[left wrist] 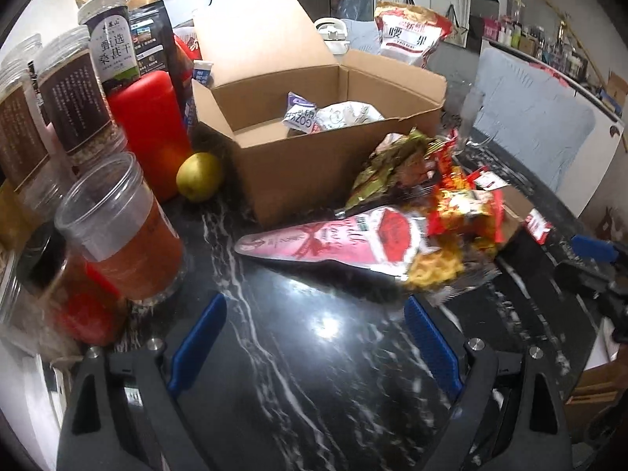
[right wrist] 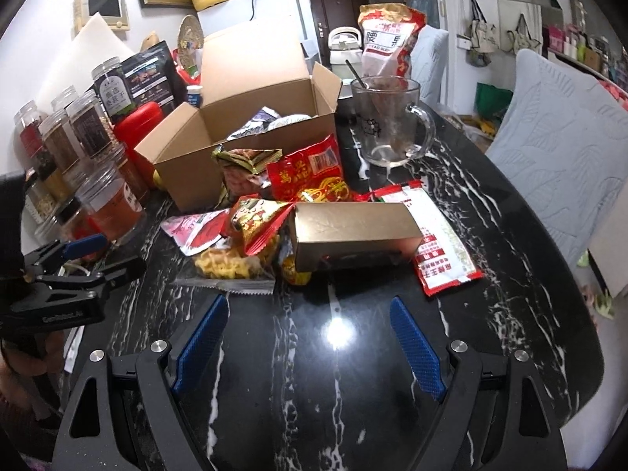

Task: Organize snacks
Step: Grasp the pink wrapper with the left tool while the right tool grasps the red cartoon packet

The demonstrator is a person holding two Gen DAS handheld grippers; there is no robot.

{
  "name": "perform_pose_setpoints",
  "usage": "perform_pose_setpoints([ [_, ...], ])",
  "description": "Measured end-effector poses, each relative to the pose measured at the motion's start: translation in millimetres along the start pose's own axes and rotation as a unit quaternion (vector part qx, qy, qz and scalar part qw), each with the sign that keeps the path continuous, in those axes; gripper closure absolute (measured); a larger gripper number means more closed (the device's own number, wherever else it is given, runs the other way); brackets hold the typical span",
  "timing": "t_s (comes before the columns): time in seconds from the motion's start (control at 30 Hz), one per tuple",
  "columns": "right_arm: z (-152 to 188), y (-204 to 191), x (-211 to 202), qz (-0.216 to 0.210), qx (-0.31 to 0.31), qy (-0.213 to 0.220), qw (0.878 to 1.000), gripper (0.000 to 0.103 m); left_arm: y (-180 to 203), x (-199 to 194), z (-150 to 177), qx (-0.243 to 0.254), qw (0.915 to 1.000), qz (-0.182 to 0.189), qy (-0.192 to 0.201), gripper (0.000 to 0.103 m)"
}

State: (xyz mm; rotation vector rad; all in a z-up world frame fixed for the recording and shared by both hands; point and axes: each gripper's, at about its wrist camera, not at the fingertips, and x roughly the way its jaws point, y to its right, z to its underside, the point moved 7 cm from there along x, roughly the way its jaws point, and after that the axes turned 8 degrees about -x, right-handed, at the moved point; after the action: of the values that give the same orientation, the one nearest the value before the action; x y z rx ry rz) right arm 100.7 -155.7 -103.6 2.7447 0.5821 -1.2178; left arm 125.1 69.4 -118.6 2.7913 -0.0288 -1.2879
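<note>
An open cardboard box (left wrist: 314, 165) (right wrist: 204, 157) stands on the black marble table (left wrist: 314, 373) with a few snack packets (left wrist: 314, 114) inside. In front of it lies a heap of snacks: a pink pouch (left wrist: 333, 239) (right wrist: 192, 231), red packets (left wrist: 463, 212) (right wrist: 310, 172), a yellow noodle pack (right wrist: 227, 265), a gold carton (right wrist: 353, 231) and a white-and-red sachet (right wrist: 439, 243). My left gripper (left wrist: 314, 314) hangs open over bare table, short of the pink pouch. Also open, my right gripper (right wrist: 310, 310) sits just before the noodle pack and gold carton. Neither holds anything.
Several jars (left wrist: 117, 227) (right wrist: 78, 137), a red container (left wrist: 149, 125) and a yellow fruit (left wrist: 198, 176) crowd the left side. A glass mug (right wrist: 392, 121) with a spoon stands right of the box, a large nut bag (right wrist: 388, 39) behind. Padded chairs (right wrist: 561, 149) flank the table's right edge.
</note>
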Motion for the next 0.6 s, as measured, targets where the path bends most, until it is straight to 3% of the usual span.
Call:
perform_pose_setpoints([
  [0.17, -7.6, 3.9, 9.5, -0.006, 0.009, -0.002, 1.000, 0.018, -2.3, 21.7, -3.3, 0.046, 0.9985, -0.028, -0.002, 0.010],
  [0.6, -19.7, 21.7, 20.7, 0.008, 0.029, -0.006, 1.000, 0.018, 13.6, 63.2, -12.7, 0.104, 0.9944, -0.016, -0.004, 0.010],
])
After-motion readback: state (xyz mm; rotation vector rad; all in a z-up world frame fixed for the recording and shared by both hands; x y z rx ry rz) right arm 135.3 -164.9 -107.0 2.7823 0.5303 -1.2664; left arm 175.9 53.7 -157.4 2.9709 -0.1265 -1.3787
